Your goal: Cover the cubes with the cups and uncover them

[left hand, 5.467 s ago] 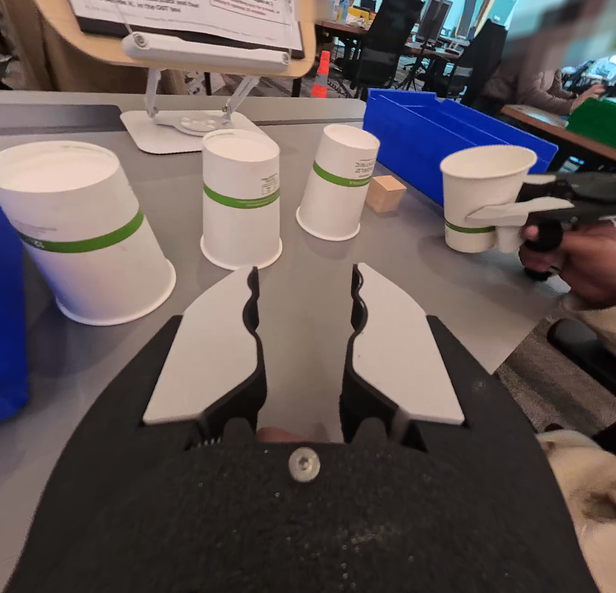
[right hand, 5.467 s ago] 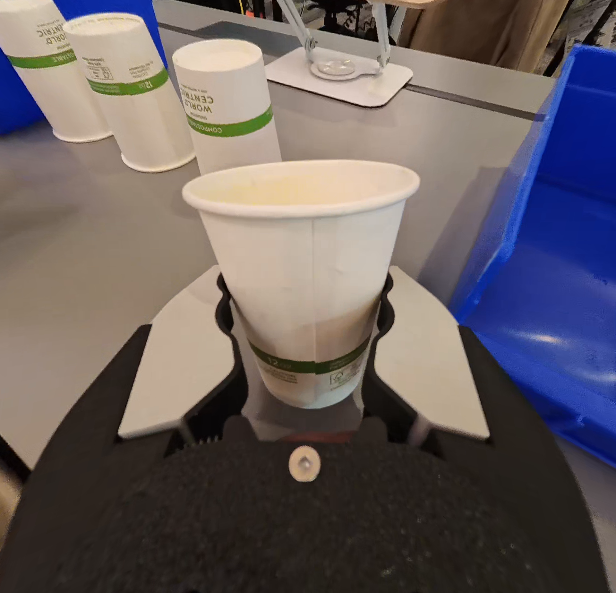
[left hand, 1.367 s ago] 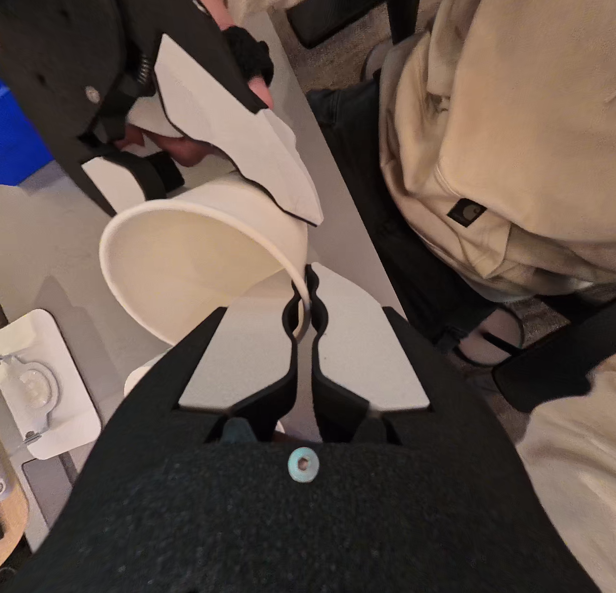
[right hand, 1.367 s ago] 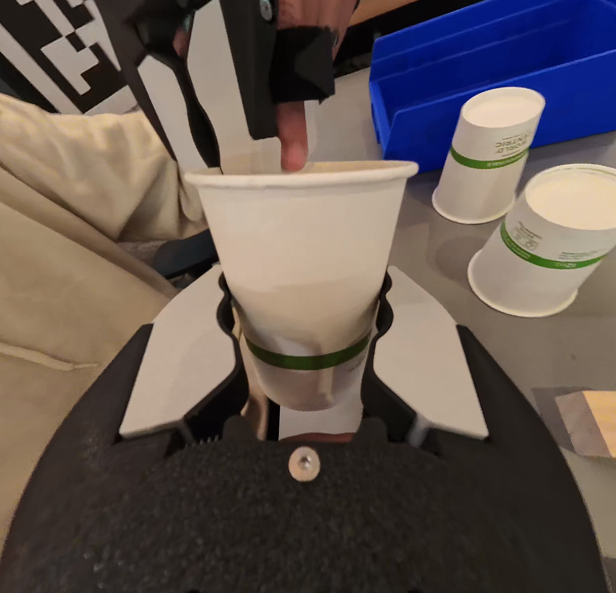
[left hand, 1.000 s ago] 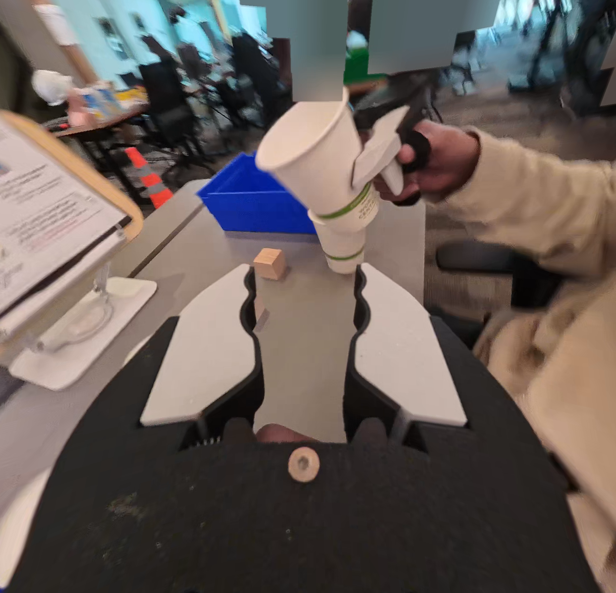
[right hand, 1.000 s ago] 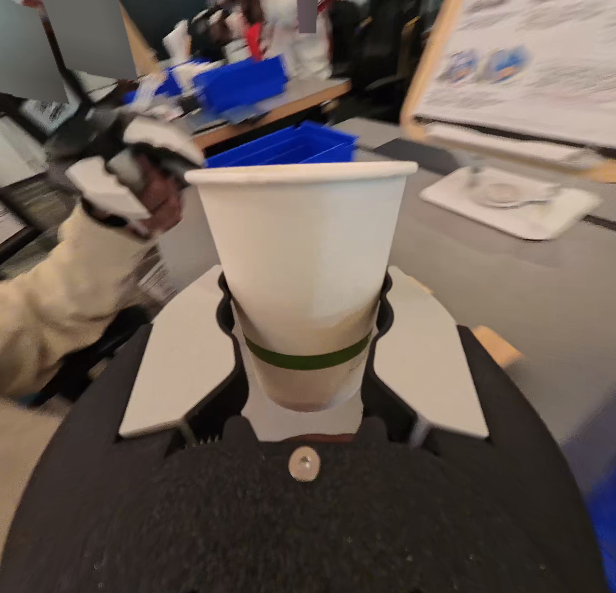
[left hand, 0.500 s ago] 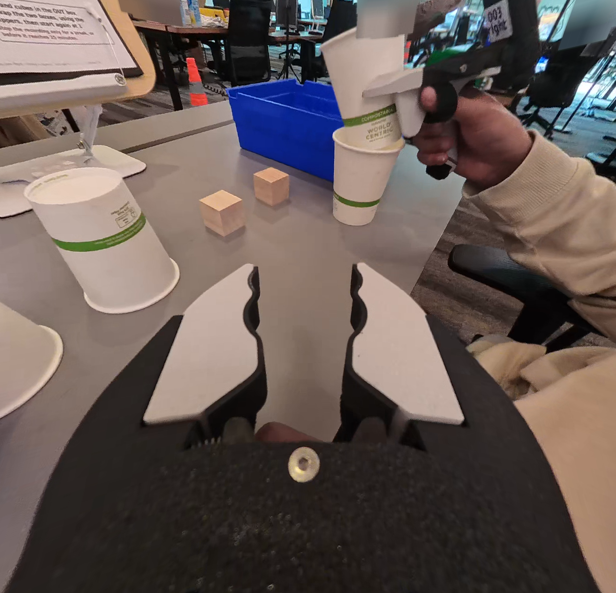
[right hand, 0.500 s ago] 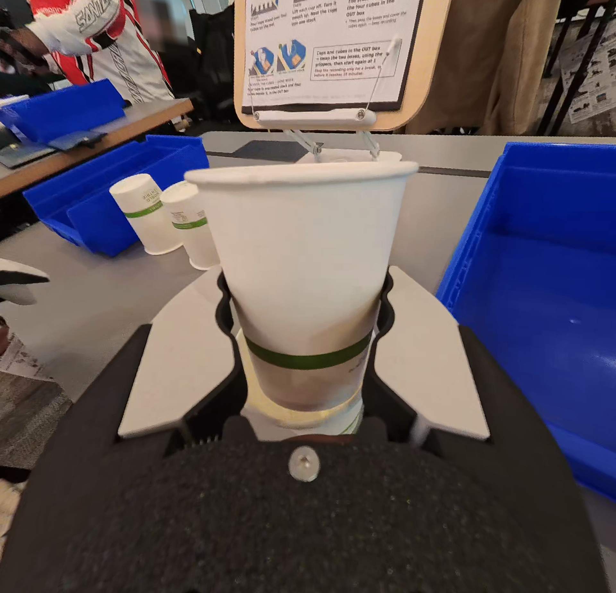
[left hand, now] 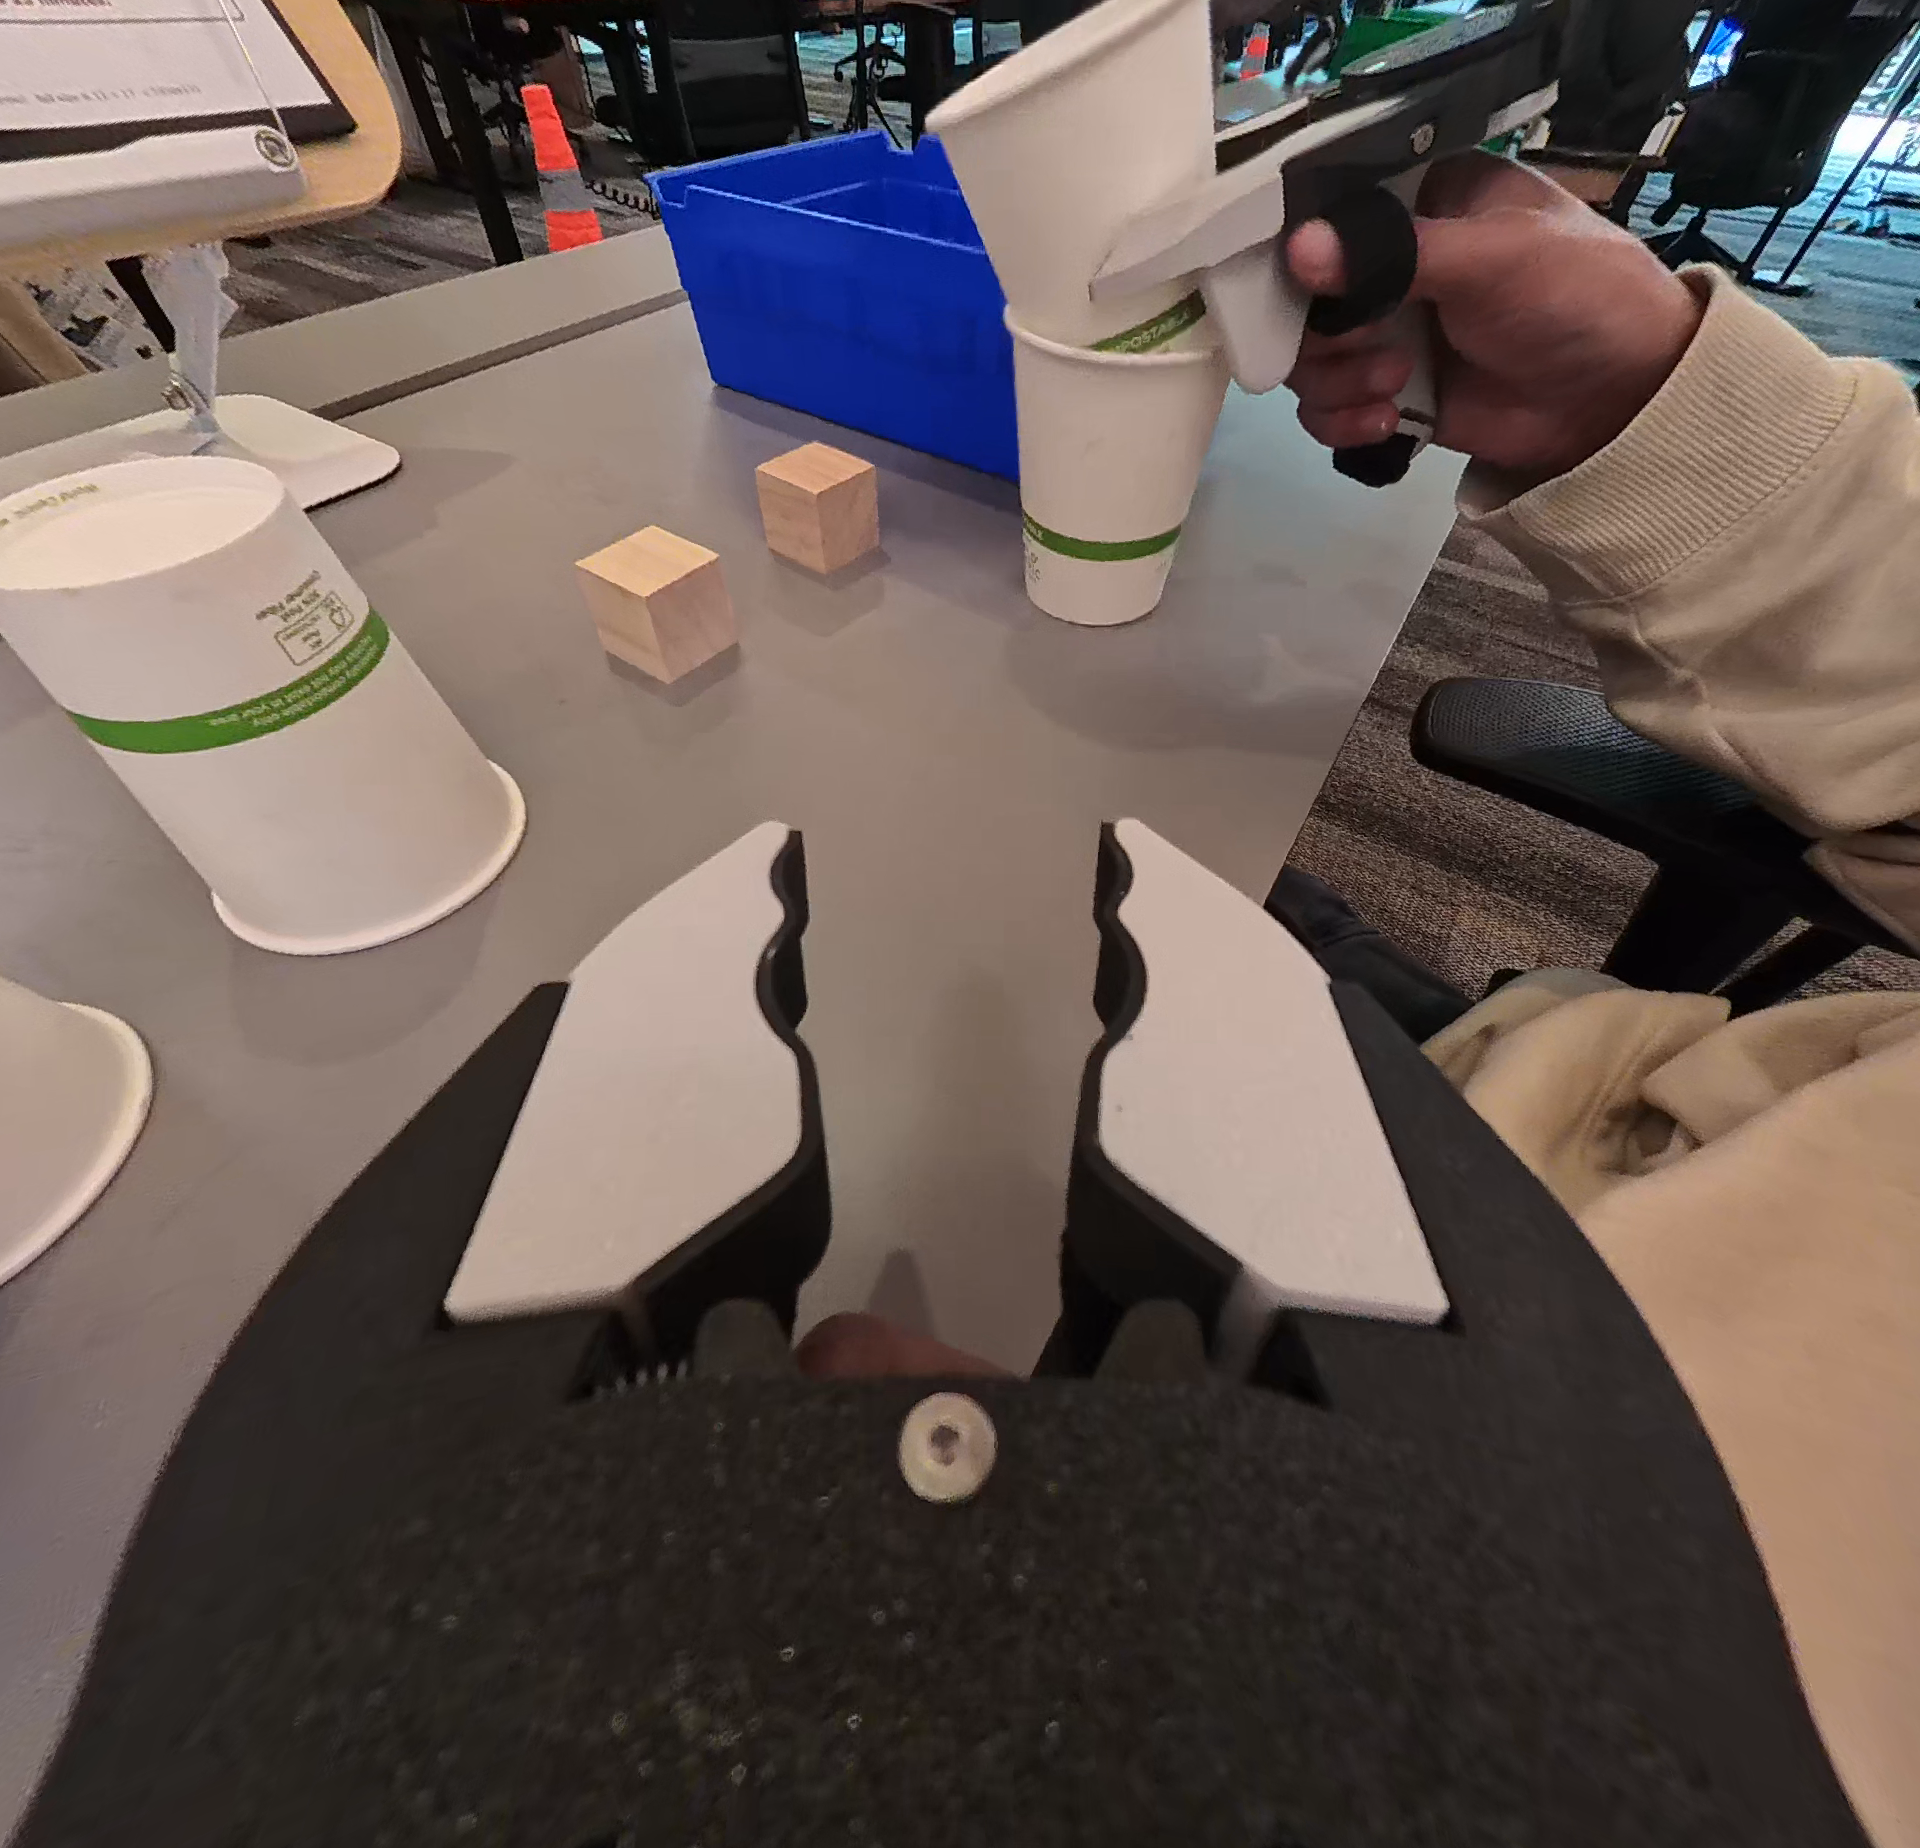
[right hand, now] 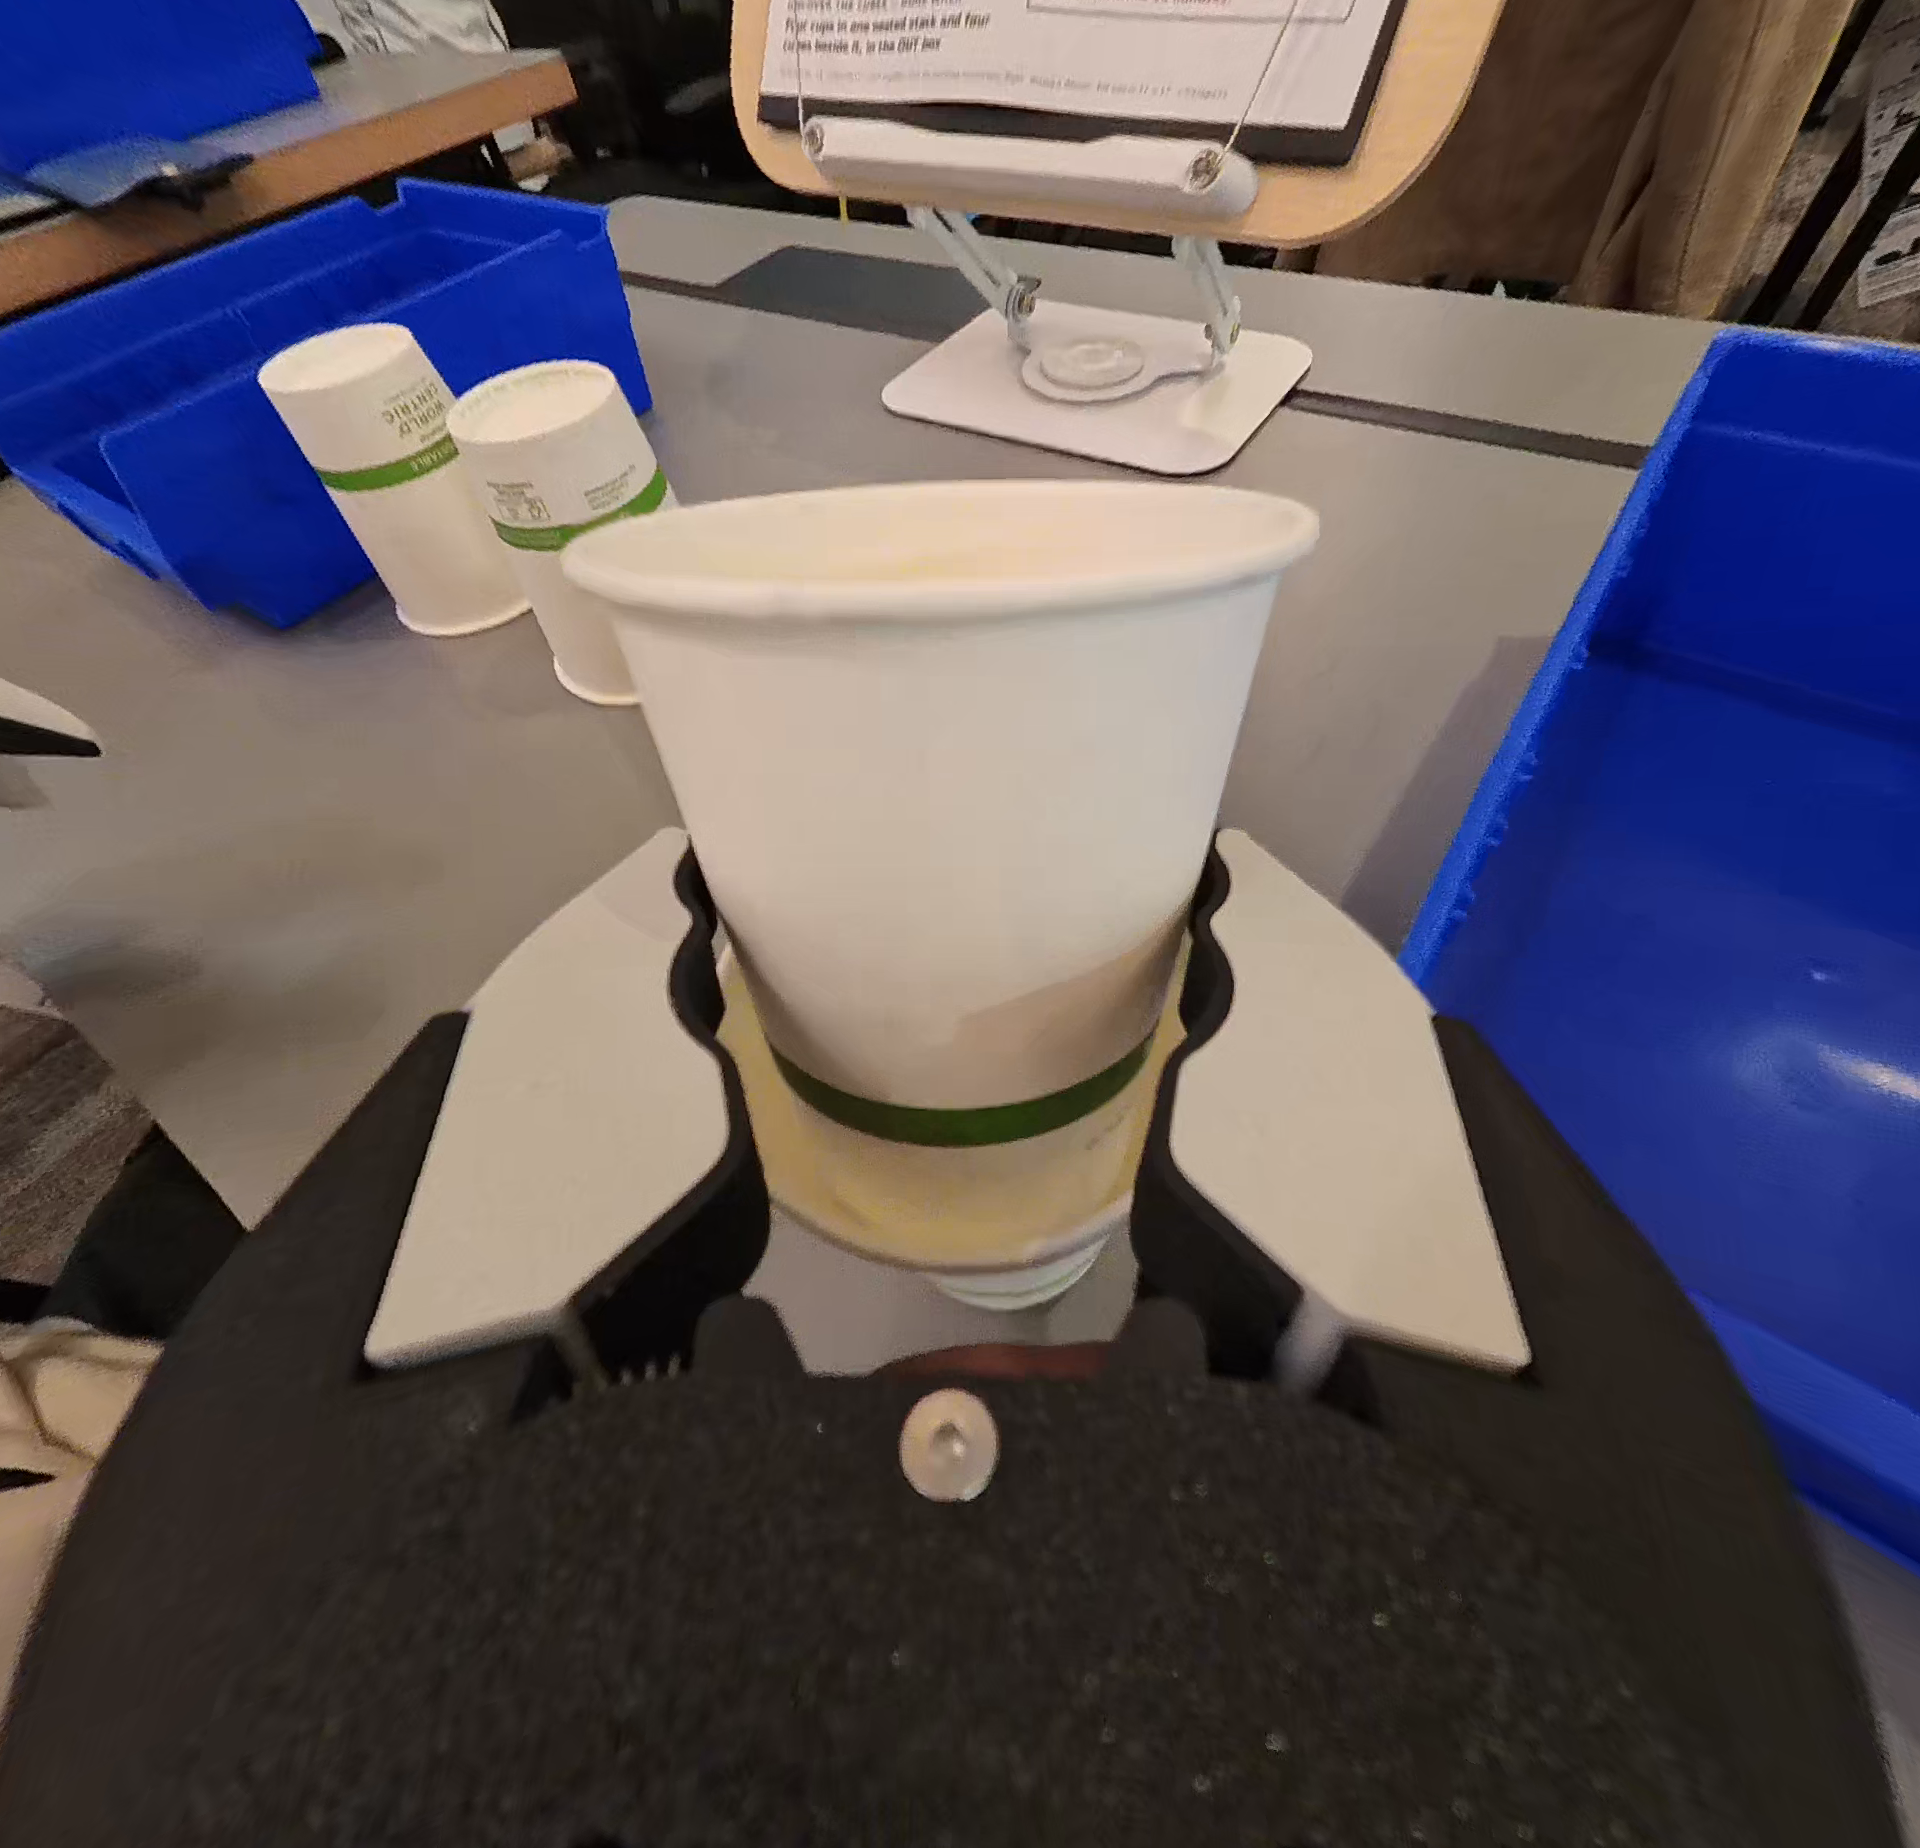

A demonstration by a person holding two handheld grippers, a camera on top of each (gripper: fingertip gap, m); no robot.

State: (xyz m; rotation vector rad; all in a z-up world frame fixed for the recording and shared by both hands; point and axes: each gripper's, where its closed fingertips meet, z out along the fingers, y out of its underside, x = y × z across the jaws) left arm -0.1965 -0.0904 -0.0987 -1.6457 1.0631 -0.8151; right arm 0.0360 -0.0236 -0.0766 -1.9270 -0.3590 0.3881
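An upright paper cup point(right hand: 940, 790) is clamped low on its wall by the right hand-held gripper point(right hand: 940, 967) and is tilted as its base is entered into a second upright cup point(left hand: 1101, 489) standing on the counter point(left hand: 935, 738) beside the blue bin point(left hand: 831, 271). The left hand-held gripper point(left hand: 940, 925) is held open and empty. Two wooden cubes point(left hand: 655, 598) point(left hand: 818, 506) lie uncovered; two inverted cups point(right hand: 390, 468) point(right hand: 566, 489) are seen further left. For clean nesting, the tilt should probably be levelled, the rims centred, and the grip released only once the cup is seated.

Printed lettering on paper cups point(right hand: 400, 468), instruction sheet point(right hand: 1049, 11) on stand
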